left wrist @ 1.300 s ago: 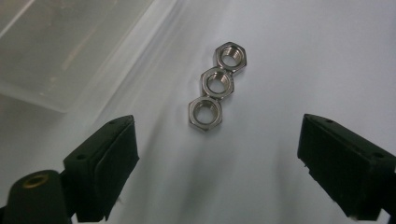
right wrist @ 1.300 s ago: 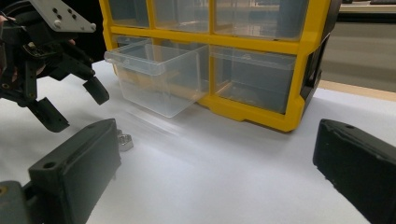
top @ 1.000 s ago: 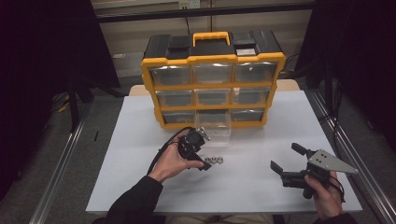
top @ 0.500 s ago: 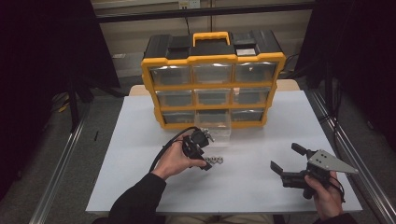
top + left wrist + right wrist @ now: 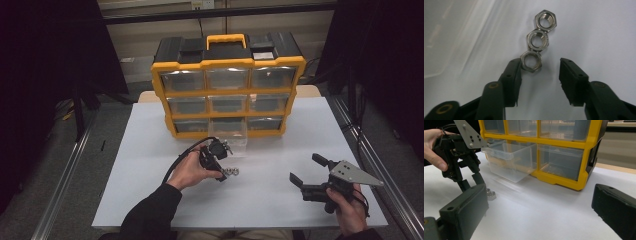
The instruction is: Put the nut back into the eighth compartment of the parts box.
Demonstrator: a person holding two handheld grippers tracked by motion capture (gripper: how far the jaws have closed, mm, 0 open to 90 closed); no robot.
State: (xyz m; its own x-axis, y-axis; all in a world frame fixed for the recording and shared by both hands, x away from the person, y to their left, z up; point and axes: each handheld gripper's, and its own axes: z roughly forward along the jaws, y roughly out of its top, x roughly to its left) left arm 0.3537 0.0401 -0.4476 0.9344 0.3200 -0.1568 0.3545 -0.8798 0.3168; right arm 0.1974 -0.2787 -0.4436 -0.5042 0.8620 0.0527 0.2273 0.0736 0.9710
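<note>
Three steel hex nuts (image 5: 537, 40) lie in a touching row on the white table (image 5: 150, 165). My left gripper (image 5: 541, 63) points down at them and its jaws have just been closing. The nearest nut (image 5: 531, 61) sits at the mouth of the jaws against the left fingertip (image 5: 514, 67), while the right jaw stands clear of it. From above, the left gripper (image 5: 223, 174) is at the nuts (image 5: 231, 172), in front of the cabinet. My right gripper (image 5: 307, 169) rests open near the table's front right, with nothing between its jaws (image 5: 540, 205).
A yellow and black drawer cabinet (image 5: 228, 90) stands at the back of the table. Its bottom middle clear drawer (image 5: 509, 162) is pulled out towards the left gripper (image 5: 471, 183). Metal rails run along both table sides.
My left hand has sunk slightly onto the nuts. The right hand and its gripper have not moved.
</note>
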